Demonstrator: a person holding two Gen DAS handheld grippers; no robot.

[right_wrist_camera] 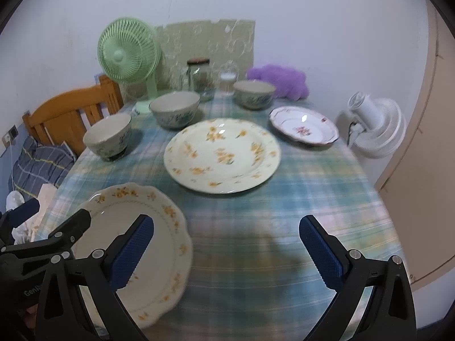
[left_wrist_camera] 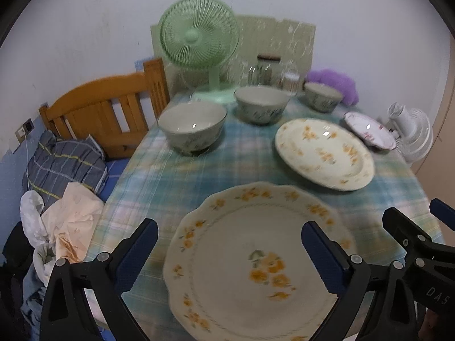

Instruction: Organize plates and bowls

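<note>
The scalloped plate point(left_wrist_camera: 256, 258) lay at the table's near edge, directly under the open left gripper point(left_wrist_camera: 230, 255); the open right gripper point(right_wrist_camera: 227, 250), empty, hung just right of it.

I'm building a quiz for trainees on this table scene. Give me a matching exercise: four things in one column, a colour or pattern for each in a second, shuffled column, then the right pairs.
Things:
1. Scalloped plate nearest the tools
2. Small plate at the far right
3. Table fan
4. Fluffy thing by the wall

Colours or patterns:
A. Purple
B. Pale green
C. Yellow flowers
D. Pink flowers, dark rim

Pairs: 1-C, 2-D, 3-B, 4-A
</note>
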